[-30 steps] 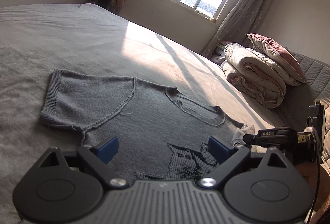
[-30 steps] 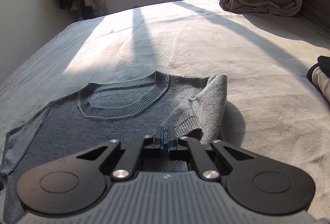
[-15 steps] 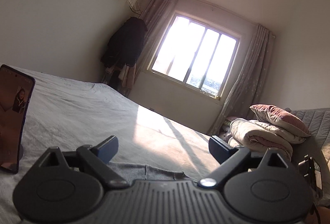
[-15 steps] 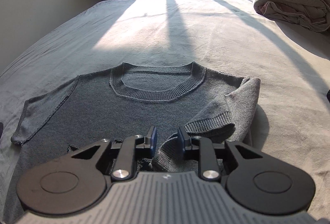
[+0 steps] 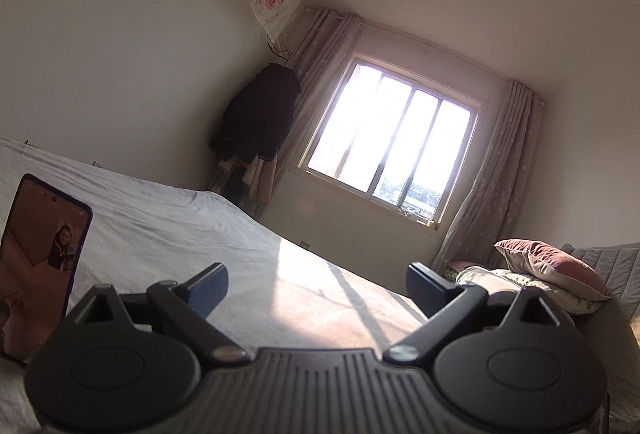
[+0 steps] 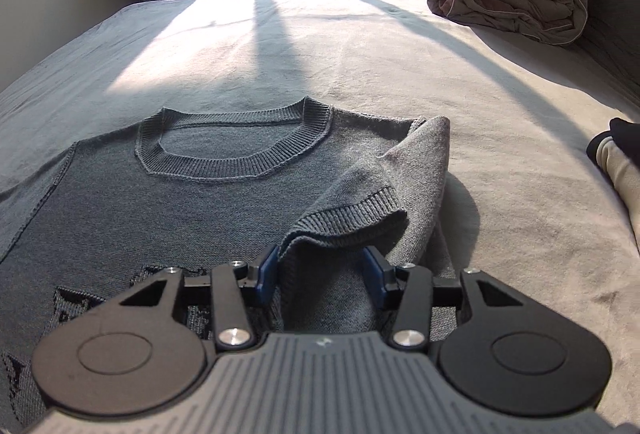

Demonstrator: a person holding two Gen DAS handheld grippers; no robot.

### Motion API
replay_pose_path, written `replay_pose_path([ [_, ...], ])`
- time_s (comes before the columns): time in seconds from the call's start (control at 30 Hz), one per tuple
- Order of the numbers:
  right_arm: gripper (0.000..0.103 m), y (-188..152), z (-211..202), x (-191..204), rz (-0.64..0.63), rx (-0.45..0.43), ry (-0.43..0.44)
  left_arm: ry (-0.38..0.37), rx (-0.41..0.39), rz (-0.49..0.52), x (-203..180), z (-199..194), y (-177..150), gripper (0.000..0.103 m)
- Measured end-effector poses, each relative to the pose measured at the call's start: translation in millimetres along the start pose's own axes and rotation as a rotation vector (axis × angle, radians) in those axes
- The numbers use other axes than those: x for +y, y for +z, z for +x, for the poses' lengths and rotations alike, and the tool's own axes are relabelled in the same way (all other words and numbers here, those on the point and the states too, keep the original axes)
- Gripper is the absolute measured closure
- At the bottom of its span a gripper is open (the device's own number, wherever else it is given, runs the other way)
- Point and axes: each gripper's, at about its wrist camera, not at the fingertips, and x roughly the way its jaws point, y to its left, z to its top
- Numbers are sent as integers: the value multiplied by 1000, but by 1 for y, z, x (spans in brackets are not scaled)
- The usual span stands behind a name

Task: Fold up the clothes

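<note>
— Fingers [image 6: 267, 270] on the right gripper [image 6: 322, 272] are parted; a folded sleeve [image 6: 360, 210] is loose between them.

— Left gripper [image 5: 316, 286] is spread wide, empty. Sweater [image 6: 168, 202] is laid flat on the bed [image 6: 400, 54].

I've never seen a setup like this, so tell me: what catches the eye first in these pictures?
Probably the grey knitted sweater spread flat on the bed, its right sleeve folded in over the body, the cuff lying between the open jaws of the right gripper. Next, the bright window on the far wall in the left view, then a phone standing upright at that view's left edge.
</note>
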Motion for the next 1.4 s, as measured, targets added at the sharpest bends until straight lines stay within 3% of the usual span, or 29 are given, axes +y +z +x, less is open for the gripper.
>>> replay_pose_path([
  [0.03, 75, -1, 1, -1, 6, -7, -13, -1, 47, 5, 0, 6, 1, 4],
  [0.1, 91, -1, -1, -4, 16, -21, -23, 37, -11, -64, 8, -1, 1, 8],
  [0.13, 95, -1, -3, -4, 18, -29, -28, 35, -44, -92, 11, -5, 2, 8],
  [0.17, 96, 0, -5, -4, 15, -37, -32, 11, -25, -89, 12, -2, 3, 7],
  [0.27, 98, 4, -12, -2, -4, -60, -33, -28, 140, -87, 13, 19, -2, 6],
  [0.33, 98, 8, -17, -1, -14, -70, -14, -49, 260, -177, 22, 32, -12, 6],
  [0.4, 98, 12, -22, 0, -24, -78, 18, -135, 418, -284, 30, 50, -25, 6],
  [0.57, 98, 18, -26, 2, -118, -67, 190, -272, 662, -489, 40, 73, -58, 7],
  [0.63, 97, 18, -20, 2, -142, 1, 281, -309, 720, -527, 38, 76, -71, 7],
  [0.7, 94, 17, -13, 1, -147, 87, 375, -317, 744, -503, 32, 76, -78, 7],
  [0.77, 92, 15, -18, -3, -117, 94, 443, -318, 757, -464, 27, 75, -83, 7],
  [0.8, 86, 13, -25, -7, -100, 84, 465, -317, 764, -436, 24, 75, -85, 7],
  [0.9, 85, 9, -41, -19, -86, 82, 453, -316, 774, -352, 14, 79, -88, 7],
  [1.1, 84, -8, -76, -54, -141, 139, 380, -316, 769, -75, -31, 95, -87, 7],
  [1.17, 74, -20, -91, -67, -167, 154, 381, -334, 784, -15, -51, 106, -96, 7],
  [1.2, 65, -26, -97, -72, -172, 160, 386, -343, 792, 14, -62, 111, -100, 7],
  [1.4, 63, -59, -131, -98, -164, 204, 445, -366, 825, 164, -113, 144, -130, 13],
])
